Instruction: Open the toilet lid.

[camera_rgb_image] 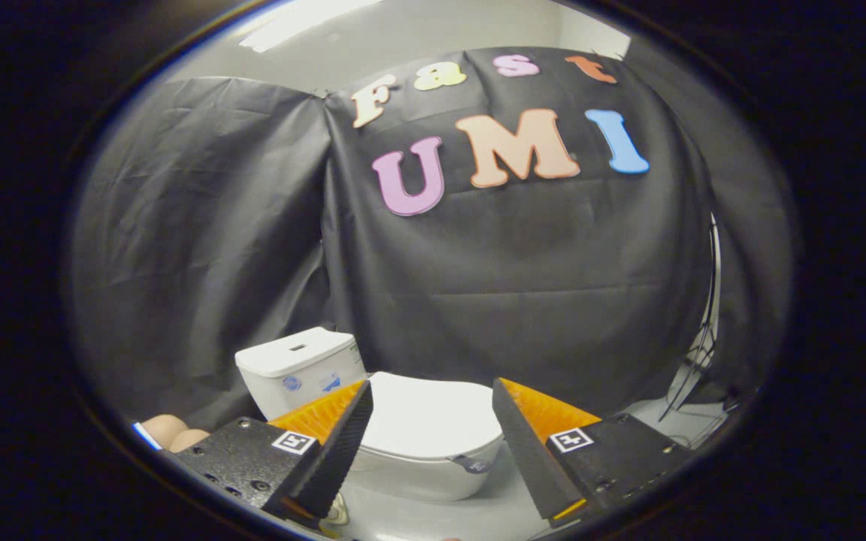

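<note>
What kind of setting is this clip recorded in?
Likely a mock bathroom staged in a recording booth, not a real one. A white toilet with its lid down and a tank behind it stands against black cloth walls. The tongs hover open before the lid.

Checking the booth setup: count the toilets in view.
1. The toilet sits beyond the open gripper, seen between its fingers, lid down, tank behind.

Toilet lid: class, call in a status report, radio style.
Gripper open, holding nothing. Lid down, shut, just beyond the fingers. Tank behind it. Nothing between fingers and lid.
</note>
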Motion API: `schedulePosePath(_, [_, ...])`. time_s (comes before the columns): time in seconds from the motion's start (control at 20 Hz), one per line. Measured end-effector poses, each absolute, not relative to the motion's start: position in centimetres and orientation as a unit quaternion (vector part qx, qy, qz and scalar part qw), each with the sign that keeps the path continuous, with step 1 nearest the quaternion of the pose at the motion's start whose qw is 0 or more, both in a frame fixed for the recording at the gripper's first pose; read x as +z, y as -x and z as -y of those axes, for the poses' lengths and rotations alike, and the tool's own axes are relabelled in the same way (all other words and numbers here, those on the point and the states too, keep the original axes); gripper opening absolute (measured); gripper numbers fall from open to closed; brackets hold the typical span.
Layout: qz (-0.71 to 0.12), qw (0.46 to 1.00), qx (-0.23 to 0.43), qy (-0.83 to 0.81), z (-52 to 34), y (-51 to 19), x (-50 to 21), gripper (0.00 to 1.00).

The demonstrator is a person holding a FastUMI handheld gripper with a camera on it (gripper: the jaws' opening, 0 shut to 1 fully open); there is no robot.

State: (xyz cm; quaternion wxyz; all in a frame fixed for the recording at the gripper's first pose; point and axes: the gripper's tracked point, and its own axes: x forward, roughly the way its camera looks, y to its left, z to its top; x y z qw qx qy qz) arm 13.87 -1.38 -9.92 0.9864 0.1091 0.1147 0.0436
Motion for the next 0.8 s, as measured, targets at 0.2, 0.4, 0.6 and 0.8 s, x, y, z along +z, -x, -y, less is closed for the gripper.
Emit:
schedulePosePath(0.2, [-0.153,0.970,0.043,-0.183,4.0,-17.8,-14.6,0.97])
schedulePosePath(0.4, [-0.204,0.943,0.041,-0.260,5.3,-20.9,-20.4,0.96])
schedulePosePath(0.6, [-0.242,0.914,0.045,-0.324,4.9,-23.5,-25.4,0.96])
schedulePosePath(0.8, [-0.277,0.874,0.041,-0.397,4.2,-25.1,-30.4,0.95])
